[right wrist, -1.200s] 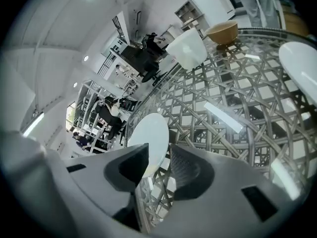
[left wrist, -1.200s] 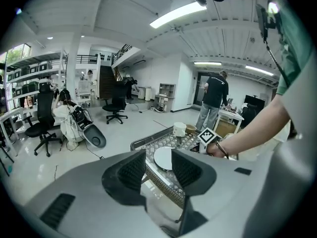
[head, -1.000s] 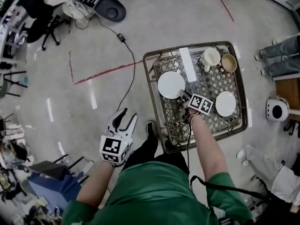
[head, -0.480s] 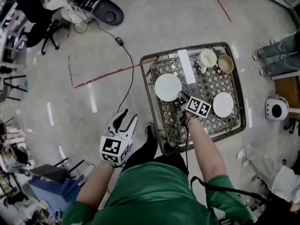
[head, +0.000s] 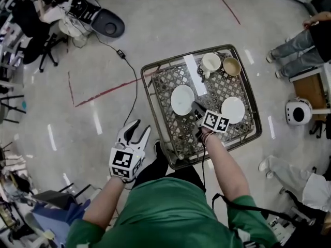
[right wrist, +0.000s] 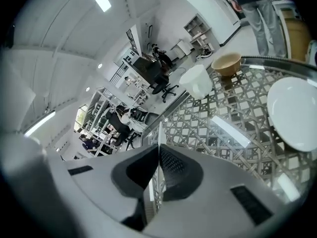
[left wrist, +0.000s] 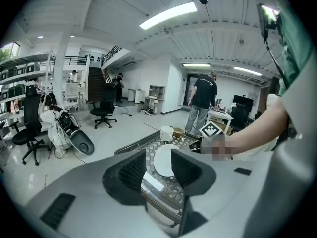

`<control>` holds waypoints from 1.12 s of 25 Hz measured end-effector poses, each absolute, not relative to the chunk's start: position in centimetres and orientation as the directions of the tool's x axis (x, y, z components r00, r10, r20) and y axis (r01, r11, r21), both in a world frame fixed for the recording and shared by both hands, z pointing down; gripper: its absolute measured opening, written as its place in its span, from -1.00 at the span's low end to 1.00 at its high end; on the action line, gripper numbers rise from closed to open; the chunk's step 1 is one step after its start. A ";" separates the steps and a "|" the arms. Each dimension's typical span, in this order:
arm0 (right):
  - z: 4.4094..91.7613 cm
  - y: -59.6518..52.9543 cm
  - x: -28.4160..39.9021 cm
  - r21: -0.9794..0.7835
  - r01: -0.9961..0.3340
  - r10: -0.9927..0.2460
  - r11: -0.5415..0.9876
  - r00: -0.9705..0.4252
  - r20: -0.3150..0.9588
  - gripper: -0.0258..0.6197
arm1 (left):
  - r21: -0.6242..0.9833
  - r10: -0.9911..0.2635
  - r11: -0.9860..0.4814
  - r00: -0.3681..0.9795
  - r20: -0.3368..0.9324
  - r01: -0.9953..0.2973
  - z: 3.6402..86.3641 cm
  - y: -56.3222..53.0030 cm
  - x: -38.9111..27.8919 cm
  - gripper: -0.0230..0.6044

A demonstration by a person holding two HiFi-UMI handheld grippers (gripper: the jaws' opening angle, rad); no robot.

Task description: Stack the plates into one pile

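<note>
Two white plates lie apart on a lattice-top table point(head: 161, 119). My right gripper point(head: 197, 108) holds the left plate point(head: 182, 99) by its near-right rim, its jaws still closing on that rim. In the right gripper view this plate point(right wrist: 158, 132) shows edge-on as a thin white line between the pads, lifted off the lattice. The other plate point(head: 232, 109) point(right wrist: 294, 114) rests flat to the right. My left gripper point(head: 133, 134) hangs open over the floor left of the table, holding nothing; the held plate point(left wrist: 163, 160) shows far off between its jaws.
A white cup point(head: 210, 62), a tan bowl point(head: 230, 66) and a white strip point(head: 192, 74) sit at the table's far side. A black cable point(head: 129, 66) crosses the floor. A person's legs point(head: 289, 50) and a small white device point(head: 296, 111) are to the right.
The right gripper's jaws went from open at the left plate's rim to shut on it, and the plate has come up off the table. The left gripper stays open beside the table.
</note>
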State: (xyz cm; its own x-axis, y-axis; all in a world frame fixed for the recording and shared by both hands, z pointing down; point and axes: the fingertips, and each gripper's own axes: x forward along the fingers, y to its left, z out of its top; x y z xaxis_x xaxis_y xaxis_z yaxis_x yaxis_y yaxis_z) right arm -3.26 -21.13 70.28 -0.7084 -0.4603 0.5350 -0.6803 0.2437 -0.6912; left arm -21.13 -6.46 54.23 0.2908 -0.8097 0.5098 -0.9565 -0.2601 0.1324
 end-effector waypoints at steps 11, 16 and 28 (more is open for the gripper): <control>66.9 -20.3 8.4 -0.691 -0.701 -0.578 0.177 -0.642 0.503 -0.83 | 0.126 -0.791 -0.348 0.363 0.493 -0.929 53.0 -7.0 -14.0 -0.39; 66.1 -20.7 14.8 -0.721 -0.683 -0.653 0.115 -0.599 0.463 -0.83 | 0.117 -0.779 -0.389 0.394 0.488 -0.914 52.8 -8.1 -10.4 -0.39; 68.0 -22.2 24.9 -0.793 -0.609 -0.753 -0.003 -0.521 0.402 -0.83 | 0.101 -0.749 -0.442 0.429 0.505 -0.891 53.4 -10.5 -4.2 -0.39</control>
State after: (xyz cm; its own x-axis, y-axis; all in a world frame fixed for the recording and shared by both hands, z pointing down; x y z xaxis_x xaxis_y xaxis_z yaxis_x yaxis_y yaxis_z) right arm 24.95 -22.15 67.98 -0.5207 -0.7533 0.4018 -0.6086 -0.0026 -0.7935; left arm -4.16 -10.48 53.43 0.4288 -0.7493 0.5047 -0.8913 -0.4421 0.1008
